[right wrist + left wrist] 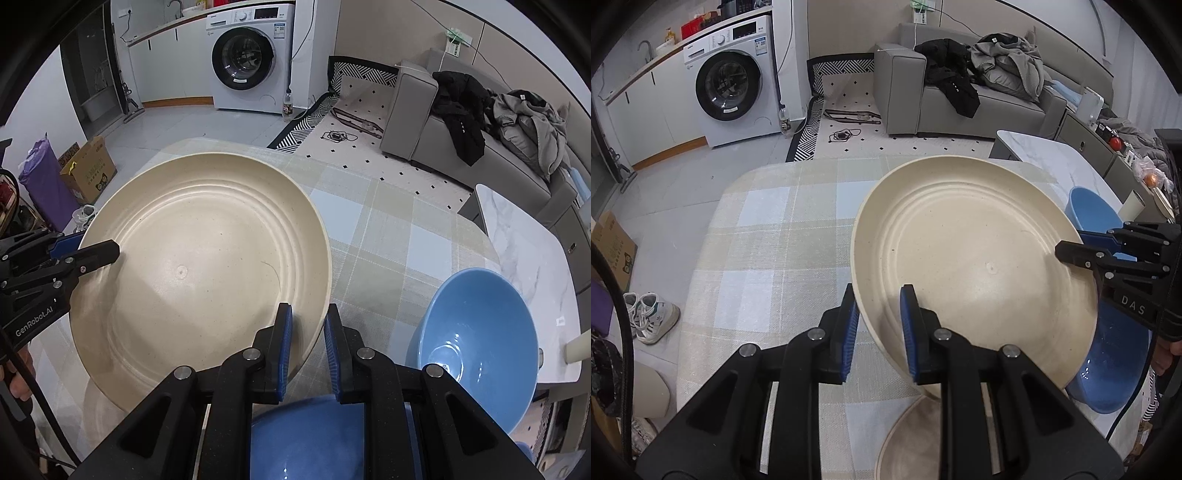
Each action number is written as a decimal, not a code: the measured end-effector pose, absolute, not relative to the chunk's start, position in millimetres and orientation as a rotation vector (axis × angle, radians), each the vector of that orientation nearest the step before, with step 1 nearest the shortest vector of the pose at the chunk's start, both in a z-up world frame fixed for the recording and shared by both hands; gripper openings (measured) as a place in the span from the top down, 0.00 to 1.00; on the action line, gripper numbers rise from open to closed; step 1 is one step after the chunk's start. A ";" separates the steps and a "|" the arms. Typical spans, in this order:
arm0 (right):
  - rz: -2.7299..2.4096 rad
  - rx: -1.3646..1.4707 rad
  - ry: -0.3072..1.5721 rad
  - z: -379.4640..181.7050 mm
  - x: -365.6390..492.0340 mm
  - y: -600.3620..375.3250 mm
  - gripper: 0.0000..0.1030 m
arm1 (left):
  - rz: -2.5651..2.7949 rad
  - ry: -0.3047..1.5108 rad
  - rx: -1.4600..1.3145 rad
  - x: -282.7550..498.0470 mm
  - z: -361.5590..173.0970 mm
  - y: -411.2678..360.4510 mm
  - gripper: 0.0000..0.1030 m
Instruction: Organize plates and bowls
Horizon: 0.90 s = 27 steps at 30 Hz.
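You grip the cream plate (971,258) by opposite rims: your left gripper (881,332) and right gripper (308,350) are both clenched on it. It hangs tilted above the checked tablecloth (775,236), with the blue bowl (476,343) just beside it.

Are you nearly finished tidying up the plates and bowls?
Not yet. Nothing looks stacked so far. Right now both tools, left and right, grip opposite edges of the big cream plate, holding it tilted above the checked tablecloth. Still waiting: another cream plate underneath, a blue bowl on the table, and a second blue dish below the right tool.
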State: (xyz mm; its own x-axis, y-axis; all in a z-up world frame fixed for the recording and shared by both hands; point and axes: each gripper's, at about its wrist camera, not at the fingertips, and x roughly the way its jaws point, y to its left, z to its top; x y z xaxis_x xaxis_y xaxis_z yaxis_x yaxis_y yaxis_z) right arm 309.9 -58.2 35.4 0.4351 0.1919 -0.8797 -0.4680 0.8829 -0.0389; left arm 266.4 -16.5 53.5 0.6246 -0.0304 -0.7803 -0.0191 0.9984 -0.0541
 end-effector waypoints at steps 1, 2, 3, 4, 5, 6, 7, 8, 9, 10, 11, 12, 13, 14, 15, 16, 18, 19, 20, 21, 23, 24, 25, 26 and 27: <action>0.421 -0.297 1.038 37.8 306.7 -58.3 0.83 | -0.005 0.893 -0.058 262.7 55.9 -15.4 0.82; 0.424 -0.296 1.032 39.6 305.1 -58.8 0.83 | -0.003 0.889 -0.058 260.6 58.7 -16.0 0.82; 0.427 -0.294 1.028 41.2 302.2 -59.1 0.83 | -0.002 0.884 -0.059 255.6 61.9 -16.0 0.82; 0.430 -0.292 1.021 43.3 299.3 -59.9 0.83 | -0.003 0.882 -0.058 252.3 63.9 -14.9 0.82; 0.431 -0.291 1.015 45.0 296.6 -59.9 0.83 | -0.003 0.878 -0.056 247.8 66.2 -14.4 0.82; 0.432 -0.292 1.009 46.6 294.1 -60.6 0.83 | -0.002 0.874 -0.056 243.5 68.6 -13.9 0.82; 0.435 -0.288 1.001 48.9 292.1 -62.1 0.83 | -0.001 0.871 -0.058 239.0 70.7 -13.2 0.82; 0.439 -0.284 0.996 50.7 288.9 -62.5 0.83 | -0.001 0.870 -0.063 235.7 72.8 -13.3 0.82; 0.443 -0.280 0.991 52.8 285.6 -63.5 0.83 | -0.002 0.867 -0.068 229.6 75.5 -12.5 0.82; 0.447 -0.275 0.985 55.1 281.5 -64.1 0.83 | -0.002 0.863 -0.070 228.0 77.1 -13.1 0.82; 0.450 -0.271 0.978 57.3 277.8 -65.1 0.83 | -0.002 0.859 -0.072 224.7 79.2 -14.5 0.82; 0.453 -0.268 0.970 59.9 273.6 -66.0 0.83 | 0.000 0.854 -0.075 219.3 81.6 -14.6 0.82; 0.455 -0.266 0.964 62.3 268.9 -66.0 0.83 | 0.001 0.850 -0.077 215.2 83.5 -14.5 0.82; 0.459 -0.263 0.957 64.9 264.4 -66.0 0.83 | 0.002 0.846 -0.077 210.5 85.8 -14.5 0.82; 0.463 -0.261 0.949 67.4 260.4 -66.9 0.83 | 0.003 0.840 -0.077 204.2 88.9 -14.6 0.82; 0.465 -0.258 0.941 69.6 256.9 -67.9 0.83 | 0.004 0.834 -0.075 198.0 92.2 -14.7 0.82; 0.472 -0.255 0.926 75.0 247.7 -69.2 0.83 | 0.004 0.820 -0.074 190.7 97.6 -15.6 0.82; 0.475 -0.254 0.918 77.8 243.5 -69.1 0.83 | 0.003 0.815 -0.074 186.2 100.2 -15.5 0.82; 0.479 -0.253 0.911 80.8 238.9 -69.5 0.83 | 0.003 0.812 -0.076 180.2 103.2 -15.4 0.82; 0.484 -0.252 0.903 83.7 234.8 -70.0 0.83 | 0.002 0.812 -0.077 176.3 105.4 -16.3 0.82; 0.488 -0.246 0.893 88.3 227.1 -70.5 0.82 | -0.001 0.812 -0.078 167.8 109.5 -17.9 0.82; 0.490 -0.245 0.888 90.5 223.0 -70.7 0.82 | -0.004 0.807 -0.077 162.0 112.2 -18.2 0.82; 0.491 -0.243 0.880 92.8 218.4 -70.8 0.82 | -0.005 0.804 -0.077 160.0 113.9 -18.7 0.82; 0.492 -0.238 0.874 94.6 215.2 -71.3 0.82 | -0.006 0.801 -0.077 156.0 115.8 -19.0 0.82; 0.495 -0.232 0.870 96.3 211.8 -71.7 0.82 | -0.008 0.798 -0.078 150.9 117.8 -19.3 0.82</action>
